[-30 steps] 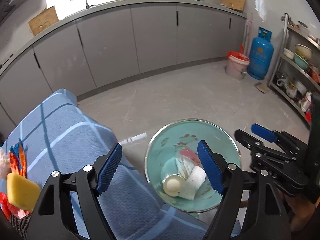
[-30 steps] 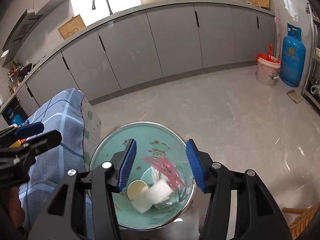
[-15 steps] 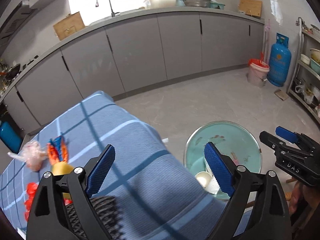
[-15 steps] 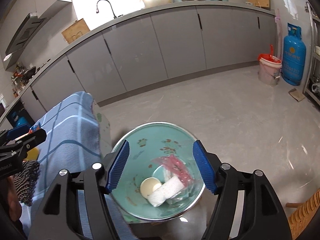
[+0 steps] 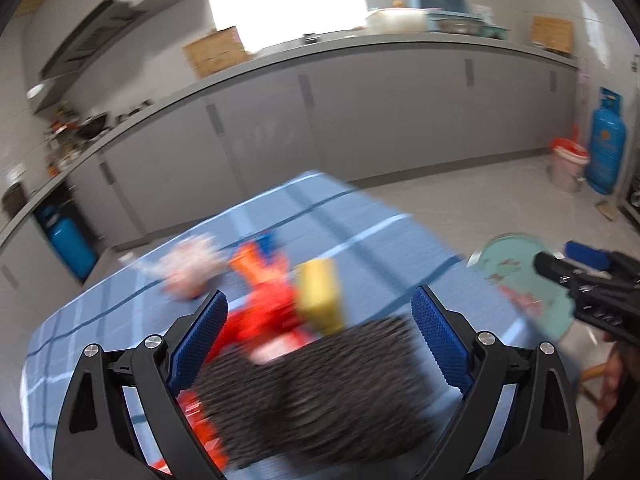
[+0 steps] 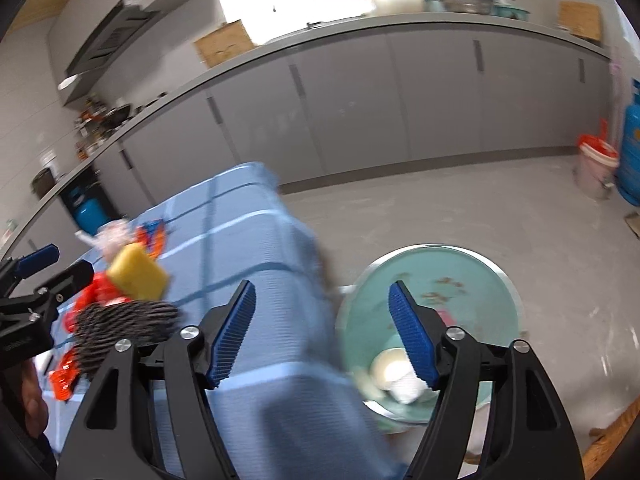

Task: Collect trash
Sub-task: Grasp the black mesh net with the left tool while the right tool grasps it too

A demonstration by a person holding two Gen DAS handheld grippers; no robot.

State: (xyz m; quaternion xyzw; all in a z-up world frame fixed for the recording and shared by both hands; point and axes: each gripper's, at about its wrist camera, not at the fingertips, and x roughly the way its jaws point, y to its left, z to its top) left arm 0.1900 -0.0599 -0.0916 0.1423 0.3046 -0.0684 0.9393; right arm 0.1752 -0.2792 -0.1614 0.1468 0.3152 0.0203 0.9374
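Left gripper (image 5: 318, 340): jaws wide apart, empty, above dark scrubber (image 5: 316, 392).
Right gripper (image 6: 322, 332): jaws wide, empty, over surface (image 6: 256, 248) right edge.
Trash: wrappers (image 5: 268, 312), sponge (image 5: 320, 294) mid-surface.
Basin (image 6: 480, 276): floor, right of edge.

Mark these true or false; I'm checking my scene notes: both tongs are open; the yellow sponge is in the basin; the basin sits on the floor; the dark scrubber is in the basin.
1. Both the left tongs and right tongs are open: true.
2. The yellow rectangular sponge is in the teal round basin: false, it lies on the blue checked tablecloth.
3. The basin sits on the floor: true.
4. The dark bristly scrubber is in the basin: false, it's on the tablecloth.
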